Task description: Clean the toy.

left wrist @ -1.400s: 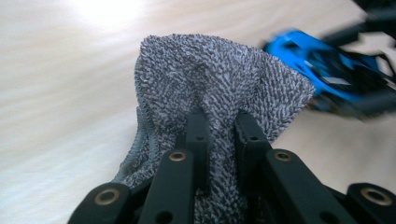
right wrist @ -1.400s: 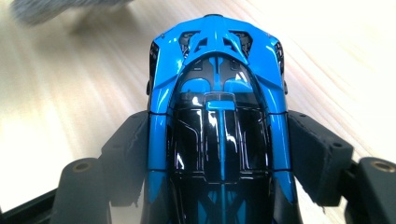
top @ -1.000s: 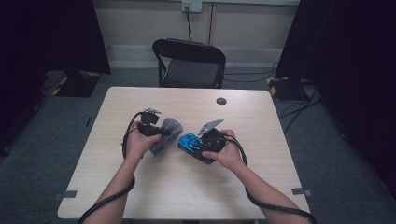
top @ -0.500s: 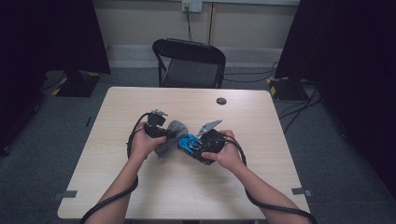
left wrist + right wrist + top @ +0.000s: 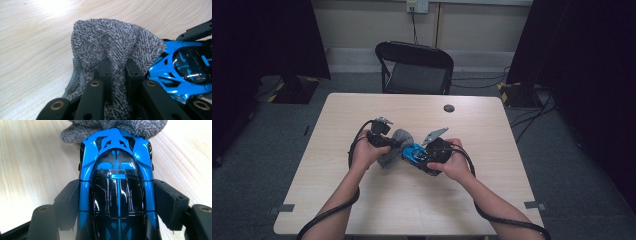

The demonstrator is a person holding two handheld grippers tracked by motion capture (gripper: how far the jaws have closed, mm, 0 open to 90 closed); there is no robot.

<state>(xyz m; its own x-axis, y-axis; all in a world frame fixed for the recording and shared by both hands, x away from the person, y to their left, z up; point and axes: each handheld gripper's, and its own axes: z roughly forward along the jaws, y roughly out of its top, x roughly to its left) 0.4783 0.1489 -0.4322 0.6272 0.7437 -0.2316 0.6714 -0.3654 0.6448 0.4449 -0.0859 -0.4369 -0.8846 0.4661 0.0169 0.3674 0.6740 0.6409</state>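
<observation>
A blue and black toy car [image 5: 116,180] is clamped by its sides between the jaws of my right gripper [image 5: 116,202], just above the table's middle [image 5: 413,153]. A grey knitted cloth [image 5: 110,50] is pinched between the jaws of my left gripper [image 5: 119,72] and rests against one end of the car [image 5: 185,66]. In the high view the cloth [image 5: 393,144] lies between the two hands, with the left gripper [image 5: 388,146] touching it from the left and the right gripper [image 5: 417,156] from the right.
A light wooden table [image 5: 362,200] carries a small dark round disc [image 5: 449,108] near its far edge. A black folding chair [image 5: 414,67] stands behind the table. Dark curtains hang at both sides. Cables trail from both grippers along the forearms.
My left gripper has carried the grey cloth rightward until it meets the blue car. The right gripper with the car has barely moved.
</observation>
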